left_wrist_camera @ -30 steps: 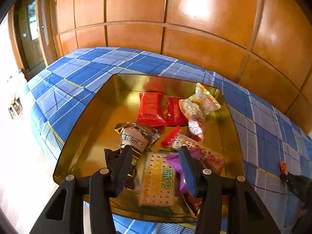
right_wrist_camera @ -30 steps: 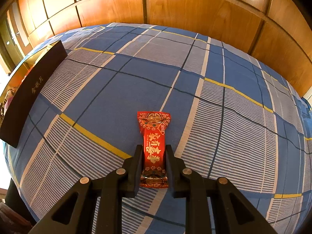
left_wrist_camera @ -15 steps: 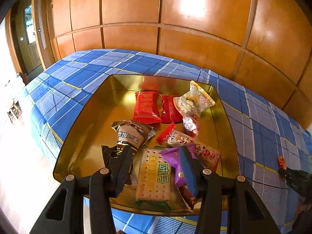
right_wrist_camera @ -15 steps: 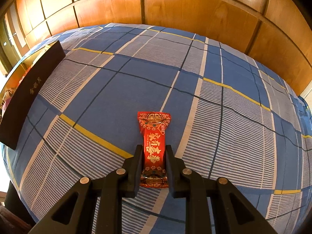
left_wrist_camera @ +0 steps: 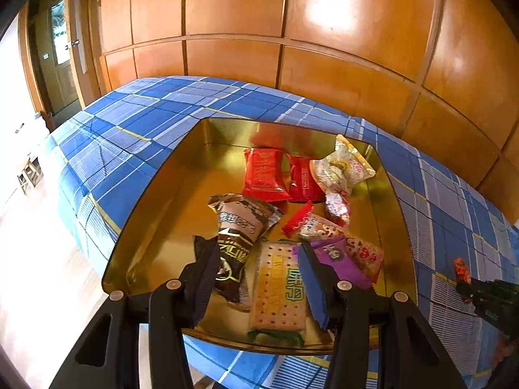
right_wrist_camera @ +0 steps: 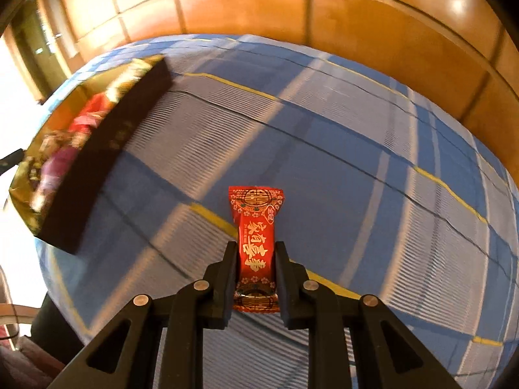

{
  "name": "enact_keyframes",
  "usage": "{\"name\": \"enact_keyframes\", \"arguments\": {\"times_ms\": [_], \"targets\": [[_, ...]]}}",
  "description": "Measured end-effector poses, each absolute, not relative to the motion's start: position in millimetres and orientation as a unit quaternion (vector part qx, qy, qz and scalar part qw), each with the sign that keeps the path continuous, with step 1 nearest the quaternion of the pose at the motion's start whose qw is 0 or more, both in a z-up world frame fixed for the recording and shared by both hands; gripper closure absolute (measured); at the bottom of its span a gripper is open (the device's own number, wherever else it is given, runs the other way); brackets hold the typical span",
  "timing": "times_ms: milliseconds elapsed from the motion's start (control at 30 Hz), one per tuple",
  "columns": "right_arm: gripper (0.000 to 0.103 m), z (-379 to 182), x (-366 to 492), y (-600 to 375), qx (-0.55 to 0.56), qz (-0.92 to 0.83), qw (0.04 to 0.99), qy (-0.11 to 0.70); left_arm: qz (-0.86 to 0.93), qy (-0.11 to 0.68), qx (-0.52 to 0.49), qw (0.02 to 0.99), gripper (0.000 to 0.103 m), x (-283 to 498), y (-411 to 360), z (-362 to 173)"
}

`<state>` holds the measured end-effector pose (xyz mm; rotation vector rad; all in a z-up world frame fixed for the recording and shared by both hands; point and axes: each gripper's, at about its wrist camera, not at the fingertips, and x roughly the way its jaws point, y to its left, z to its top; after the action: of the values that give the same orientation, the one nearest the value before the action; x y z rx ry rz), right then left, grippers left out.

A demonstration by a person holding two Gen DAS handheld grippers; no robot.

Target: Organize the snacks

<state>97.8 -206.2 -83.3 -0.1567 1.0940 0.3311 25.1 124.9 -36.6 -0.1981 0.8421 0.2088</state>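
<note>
A gold tray (left_wrist_camera: 155, 188) on the blue checked cloth holds several snack packets: two red ones (left_wrist_camera: 264, 175), a brown one (left_wrist_camera: 240, 223), a cracker pack (left_wrist_camera: 279, 295), a purple one (left_wrist_camera: 340, 256). My left gripper (left_wrist_camera: 256, 249) hangs open over the tray's near end, above the cracker pack, gripping nothing. My right gripper (right_wrist_camera: 256, 246) is shut on a long red candy packet (right_wrist_camera: 256, 214), held above the cloth to the right of the tray (right_wrist_camera: 107, 162). In the left wrist view that candy (left_wrist_camera: 460, 270) shows at the far right.
The blue checked cloth (right_wrist_camera: 356, 178) covers the whole tabletop between the tray and the right gripper. A wooden panelled wall (left_wrist_camera: 292, 32) runs close behind the table. The table's left edge drops to a pale floor (left_wrist_camera: 32, 227), with a door beyond it.
My right gripper has carried the red candy packet left toward the tray, which now looks larger and nearer in its view. The left gripper has hardly moved and stays open.
</note>
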Motion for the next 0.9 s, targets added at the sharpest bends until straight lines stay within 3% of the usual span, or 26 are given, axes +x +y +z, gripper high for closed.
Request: {"name": "enact_keyframes", "arguments": {"times_ms": [633, 900], "targets": [[0.082, -12.5, 109.5, -34.8, -0.128, 0.322, 0.828, 0.441, 0.127, 0.399, -0.115, 0.901, 0.053, 17.1, 149.5, -37.3], [0.081, -49.3, 134.4, 34.2, -0.173, 0.335, 0.797, 0.473, 0.140, 0.401, -0.124, 0.897, 0.053, 16.1, 160.7, -40.9]]}}
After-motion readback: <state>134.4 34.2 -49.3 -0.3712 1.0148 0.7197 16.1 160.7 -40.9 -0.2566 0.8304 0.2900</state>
